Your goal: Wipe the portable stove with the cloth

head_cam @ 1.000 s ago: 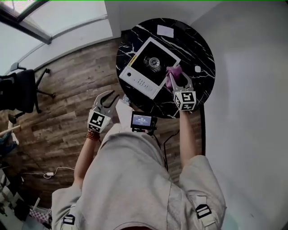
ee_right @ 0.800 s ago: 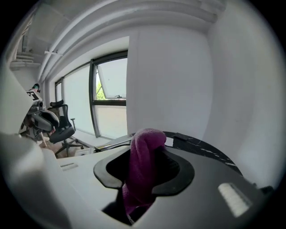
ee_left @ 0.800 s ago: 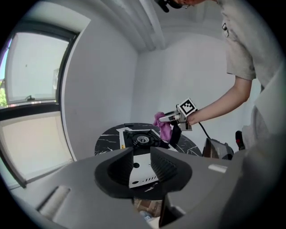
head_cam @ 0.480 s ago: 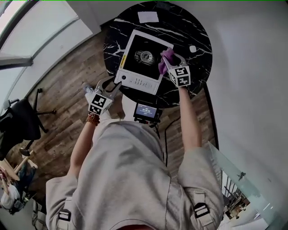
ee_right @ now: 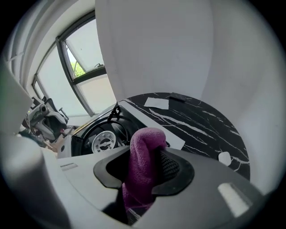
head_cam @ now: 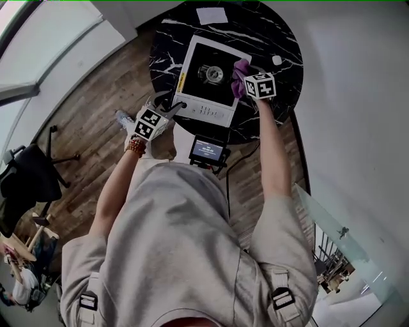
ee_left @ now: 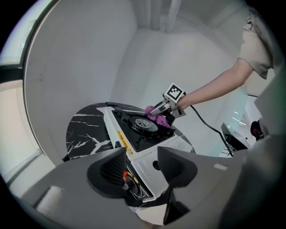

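Observation:
A white portable stove (head_cam: 208, 82) with a black top and a round burner sits on the round black marble table (head_cam: 271, 32). My right gripper (head_cam: 243, 71) is shut on a purple cloth (head_cam: 240, 68), which rests at the right edge of the stove's black top. The right gripper view shows the cloth (ee_right: 142, 163) bunched between the pads, with the burner (ee_right: 103, 141) just beyond. My left gripper (head_cam: 174, 108) is at the stove's front left corner. Its jaws are opening, and the control knob (ee_left: 128, 181) shows in the gap, untouched by the pads.
On the table's far side lies a white card (head_cam: 211, 15), and a small white object (head_cam: 277, 60) sits right of the stove. A device with a lit screen (head_cam: 206, 151) hangs near the table's front edge. An office chair (head_cam: 25, 179) stands on the wood floor at left.
The left gripper has come from beside the table up to the stove's front left corner, jaws wider. The right gripper has carried the cloth down onto the stove top's right edge.

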